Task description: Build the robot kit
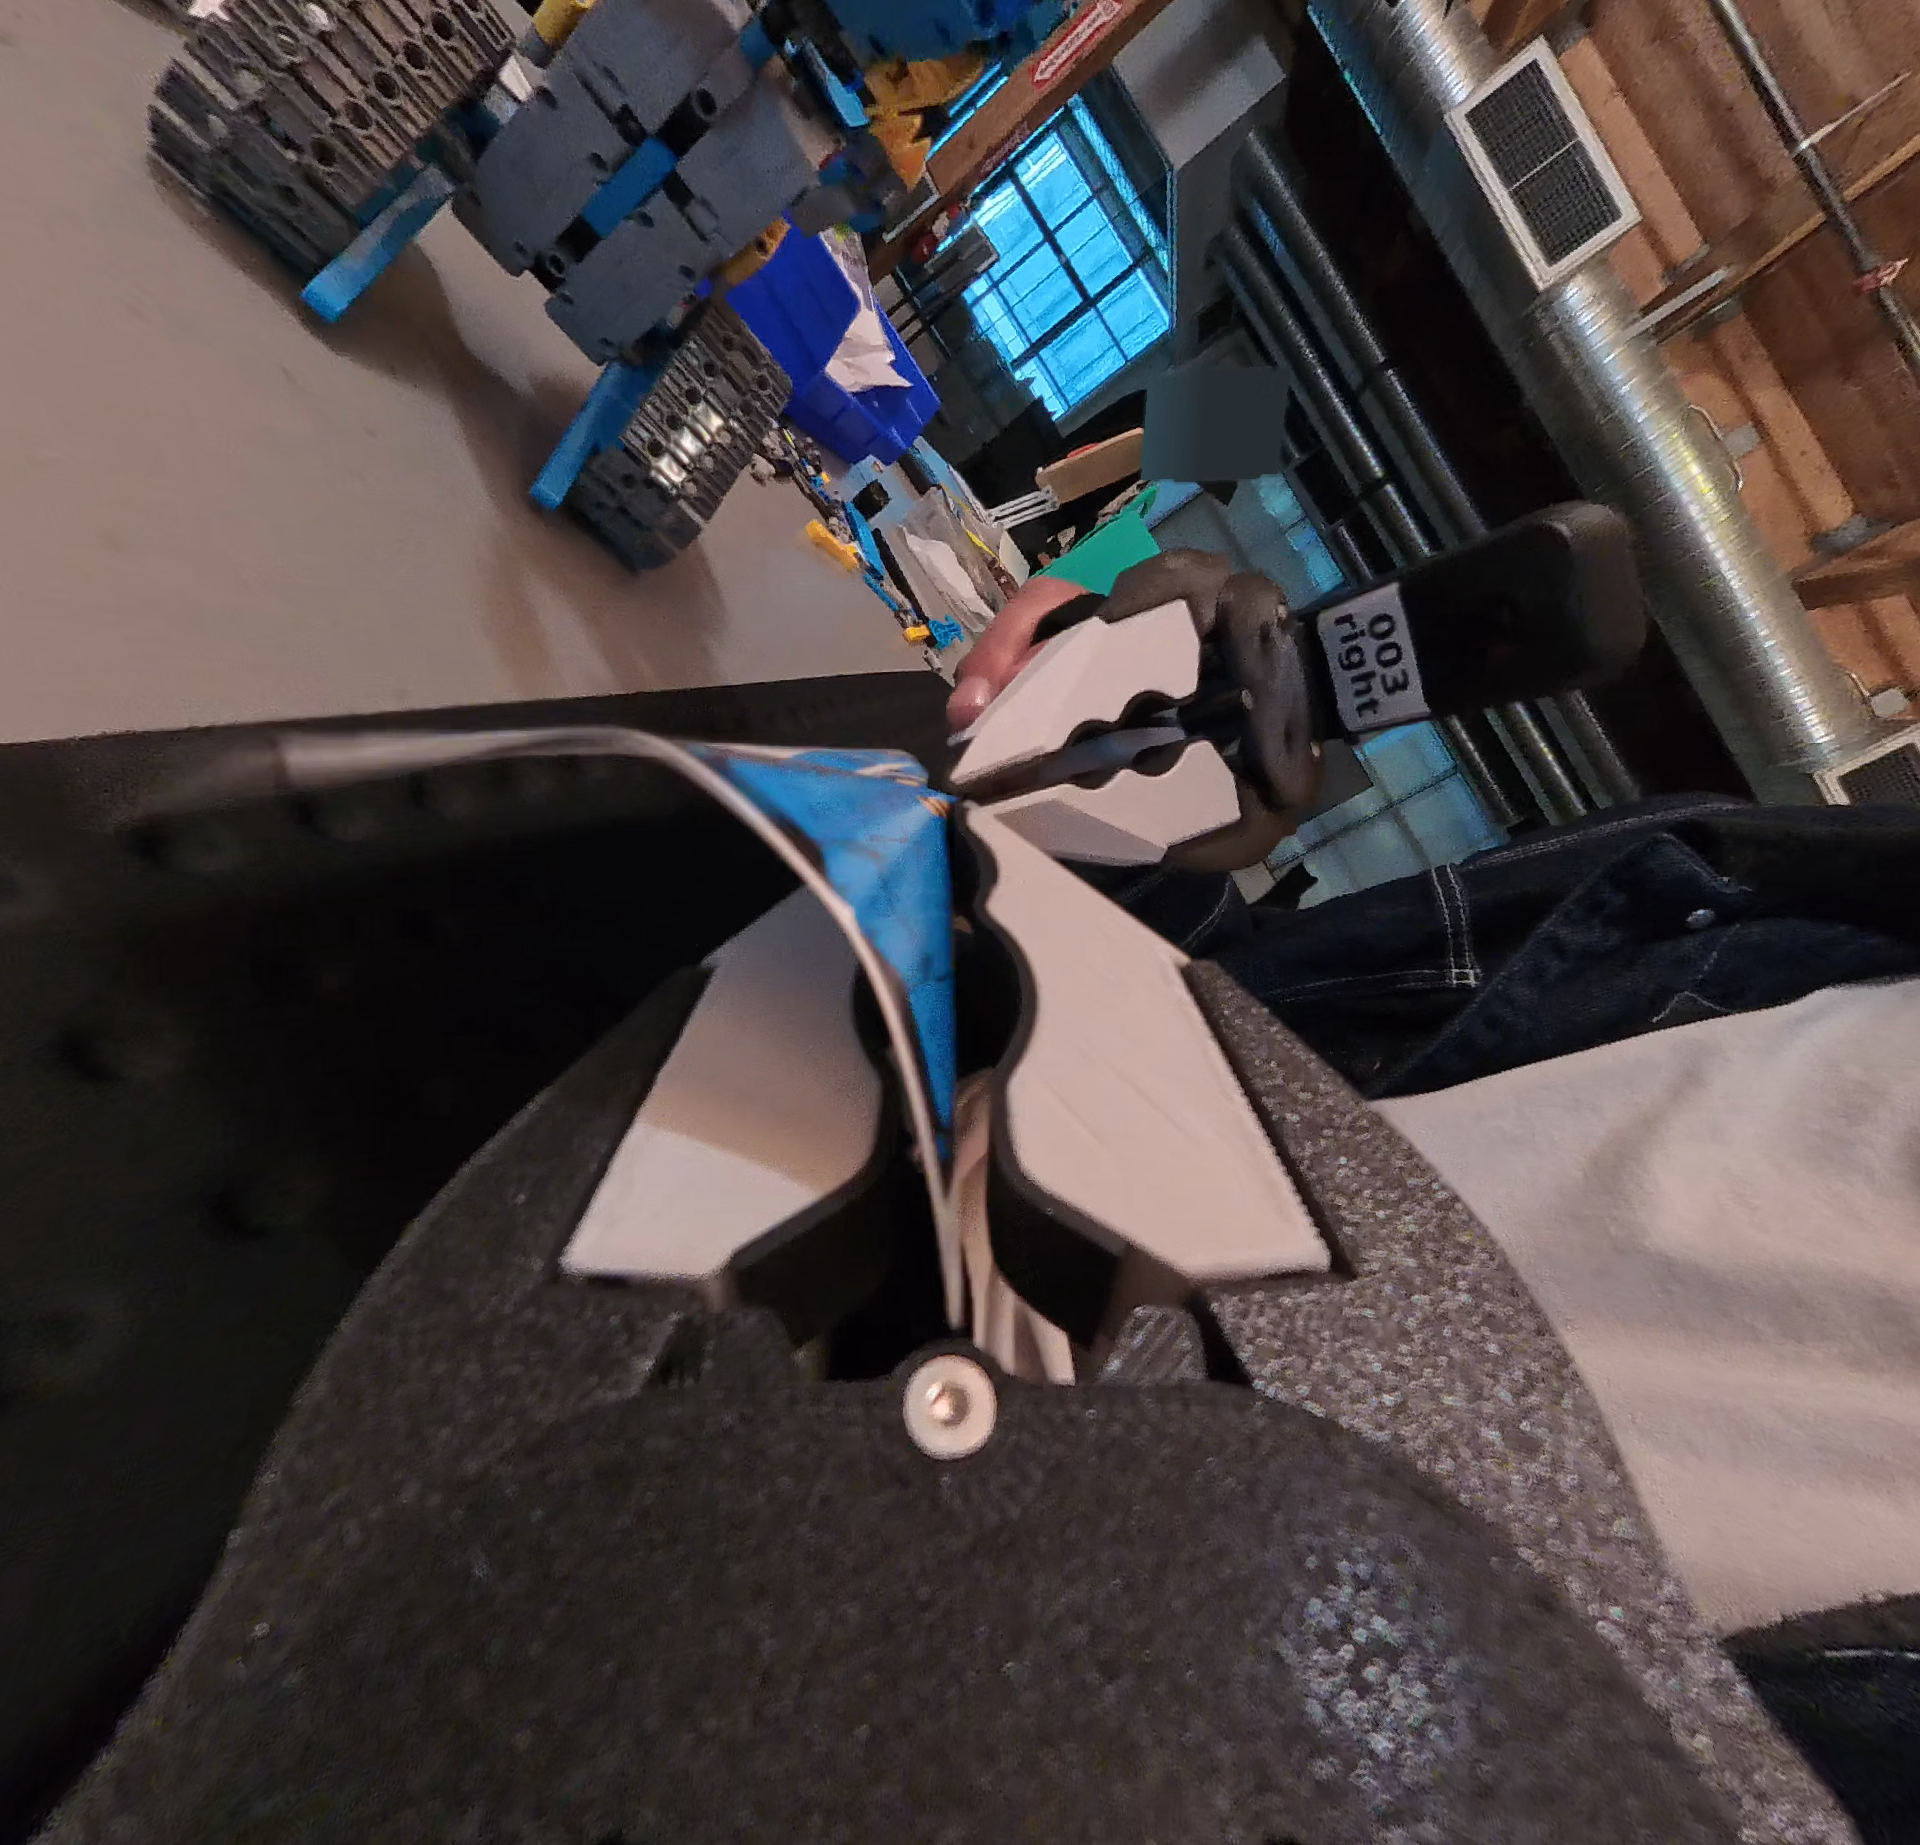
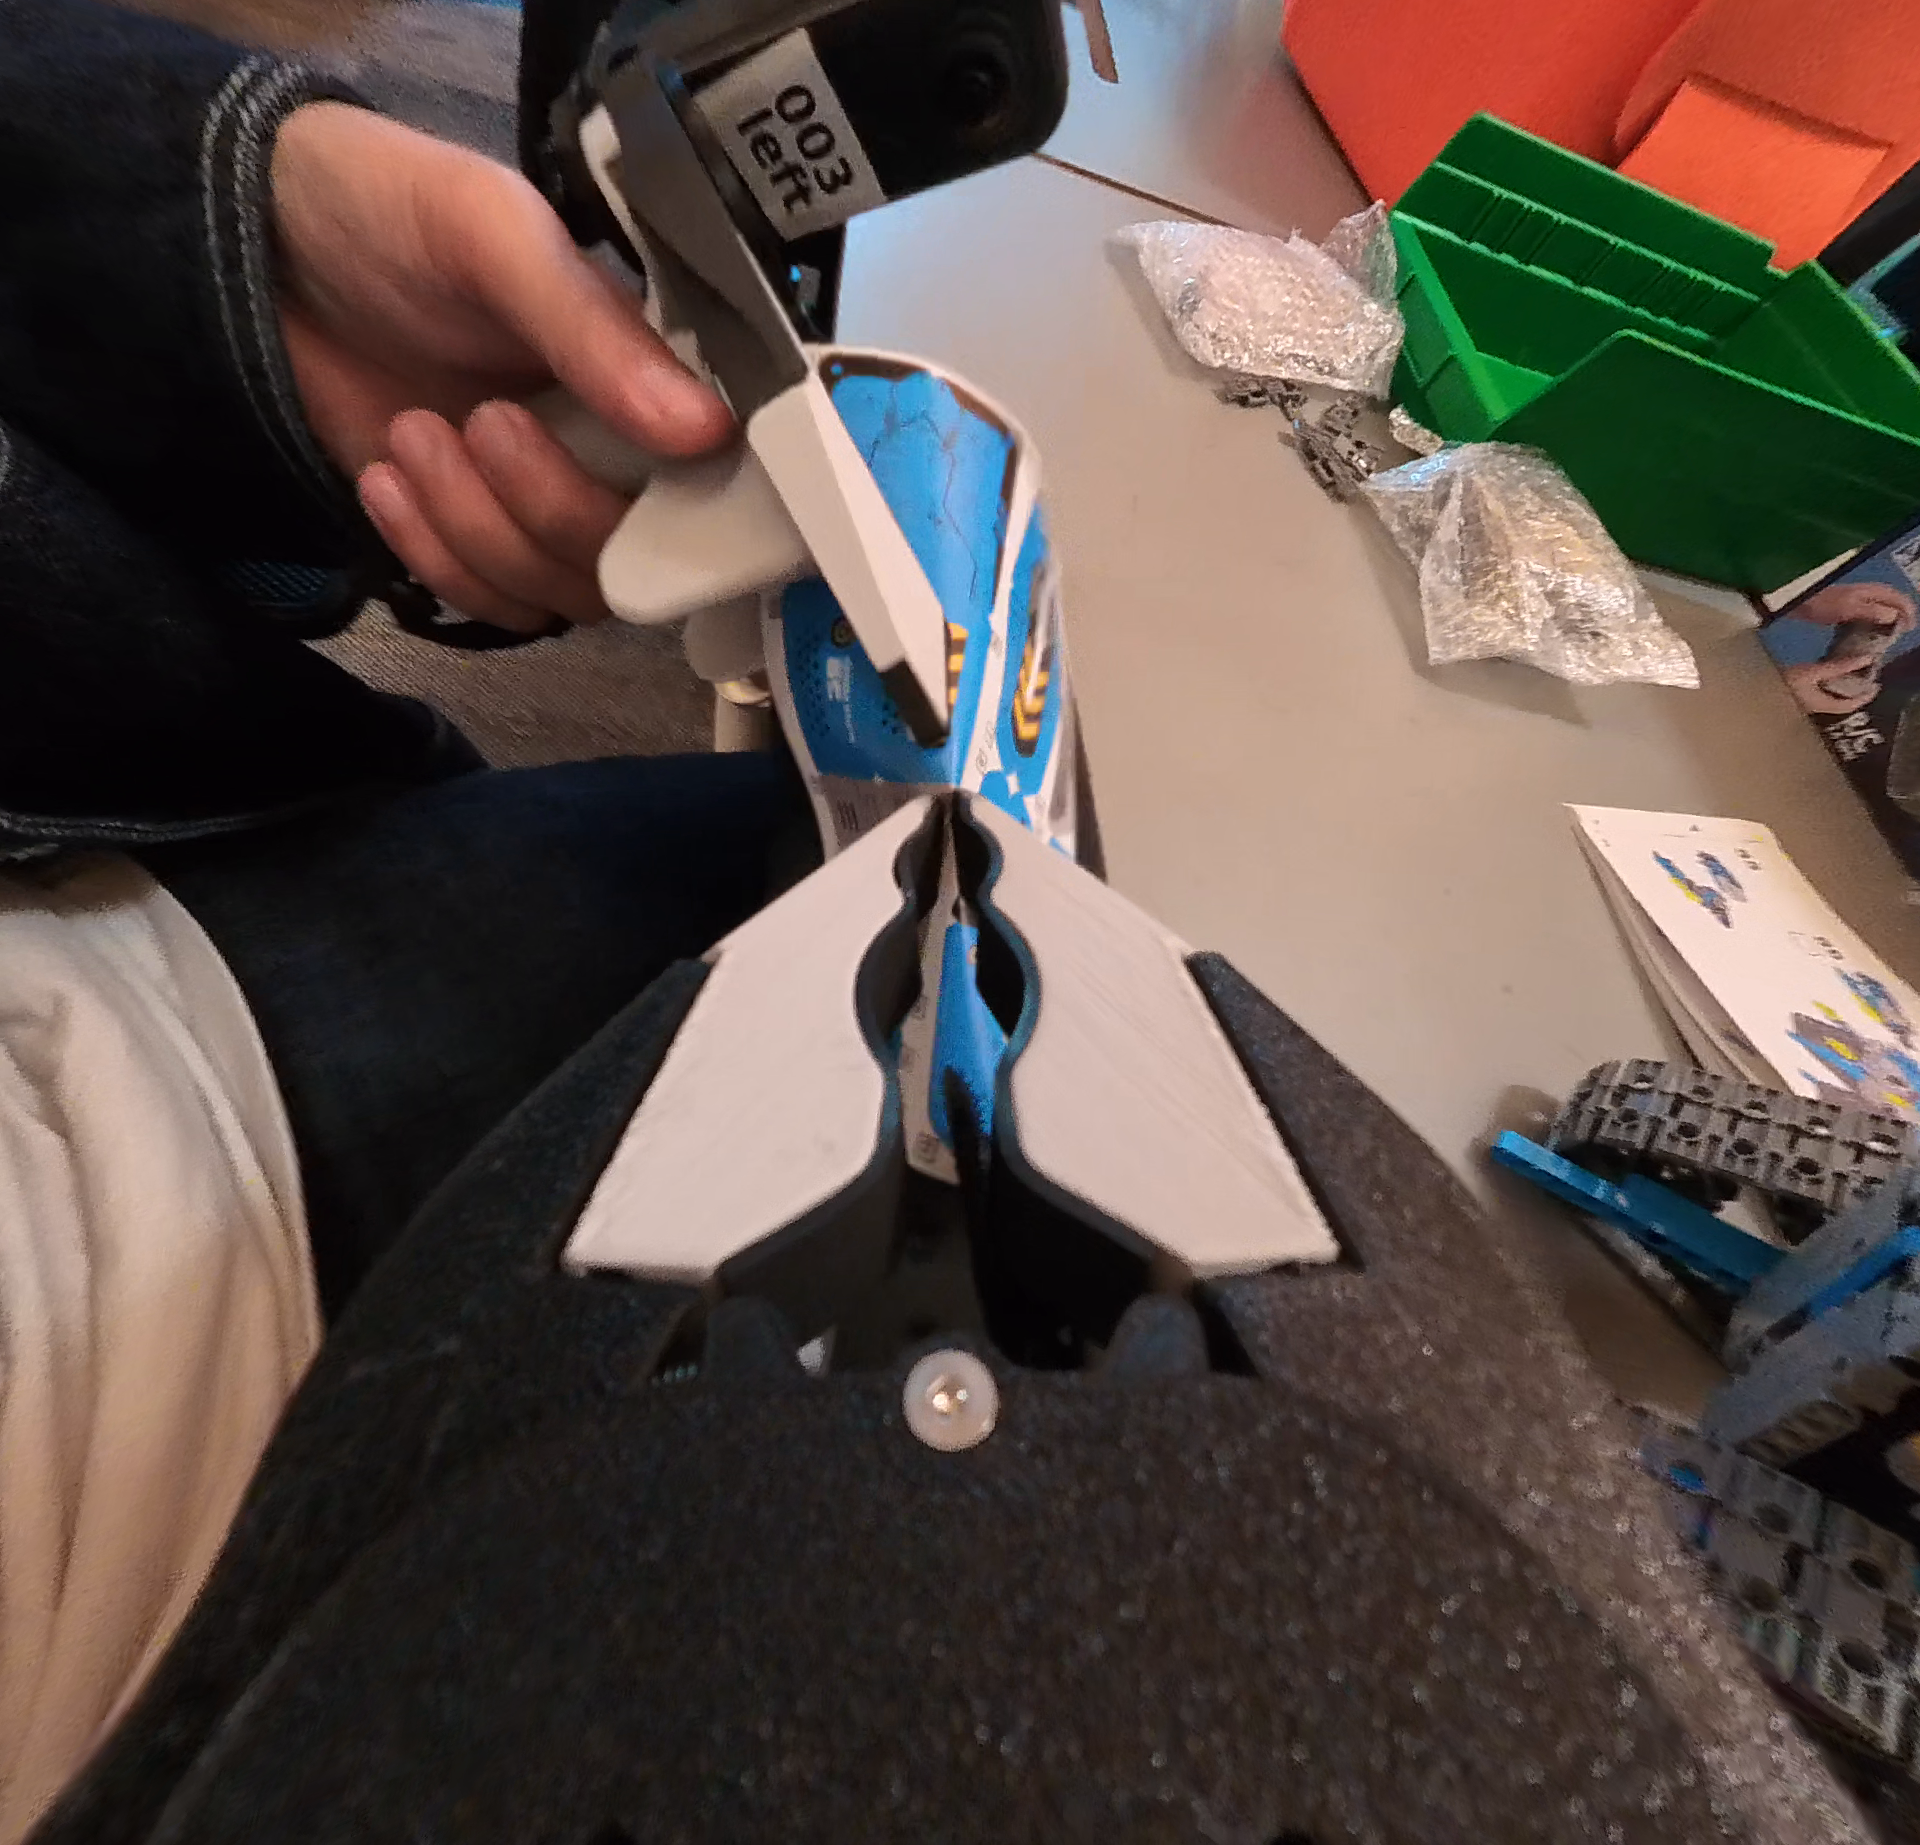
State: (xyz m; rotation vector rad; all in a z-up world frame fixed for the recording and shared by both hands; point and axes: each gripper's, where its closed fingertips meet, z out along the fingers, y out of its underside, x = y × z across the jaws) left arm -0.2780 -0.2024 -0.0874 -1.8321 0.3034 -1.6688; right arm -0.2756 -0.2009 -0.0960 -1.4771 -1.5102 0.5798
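A blue-and-white printed sticker sheet (image 2: 935,507) is held in the air between both grippers, over a person's lap. My right gripper (image 2: 951,808) is shut on the sheet's near edge. My left gripper (image 1: 925,860) is shut on the same sheet (image 1: 883,860), which bends over its left finger. In the left wrist view the right gripper (image 1: 966,782) pinches the sheet's far corner. In the right wrist view the left gripper (image 2: 914,715) clamps the sheet from above, and a hand (image 2: 436,341) grips its handle.
The grey table (image 2: 1299,756) carries a green bin (image 2: 1662,393), clear bags of parts (image 2: 1278,299), an instruction booklet (image 2: 1745,964), an orange box (image 2: 1507,50) and a tracked brick model (image 2: 1766,1224). That model (image 1: 623,185) and a blue bin (image 1: 831,341) show in the left wrist view. The tips of both grippers are at nearly the same place.
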